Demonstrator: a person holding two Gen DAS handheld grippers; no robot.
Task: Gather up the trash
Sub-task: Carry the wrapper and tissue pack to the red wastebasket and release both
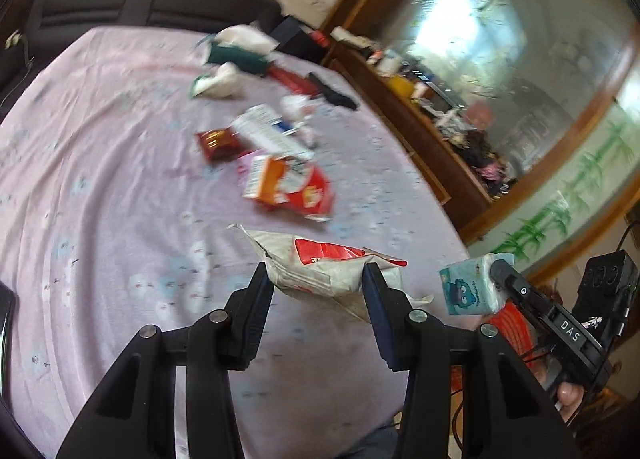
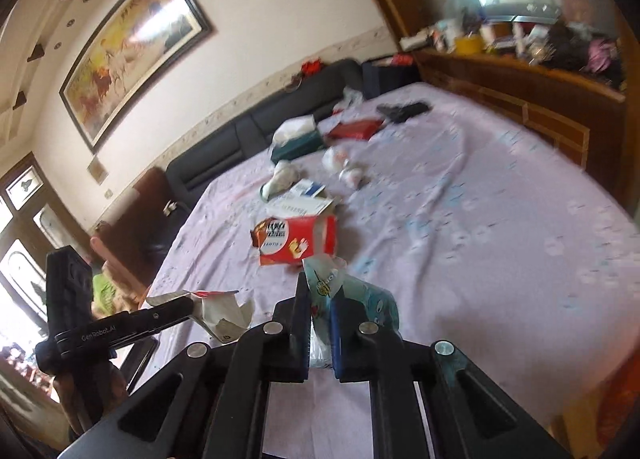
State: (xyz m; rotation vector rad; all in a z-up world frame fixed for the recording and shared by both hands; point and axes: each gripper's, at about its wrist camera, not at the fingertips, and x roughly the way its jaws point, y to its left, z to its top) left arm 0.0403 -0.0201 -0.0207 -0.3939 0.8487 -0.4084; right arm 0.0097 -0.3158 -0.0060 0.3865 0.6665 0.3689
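My left gripper [image 1: 318, 273] is shut on a crumpled white and red wrapper [image 1: 324, 265] and holds it above the pink bedsheet [image 1: 100, 179]. It also shows in the right wrist view [image 2: 218, 309]. My right gripper [image 2: 320, 295] is shut on a light blue tissue pack [image 2: 360, 299], also seen in the left wrist view [image 1: 472, 287]. More trash lies on the bed: a red and orange box [image 1: 292, 187], a white carton [image 1: 268, 131], a dark red packet [image 1: 218, 143] and white crumpled tissues [image 1: 220, 81].
A dark headboard [image 1: 152, 3] runs along the far side. A wooden ledge [image 1: 420, 127] full of clutter lines the right side under a mirror. A green tissue box [image 2: 298, 139], a red book [image 2: 354, 129] and a black item [image 2: 404, 111] lie further up the bed.
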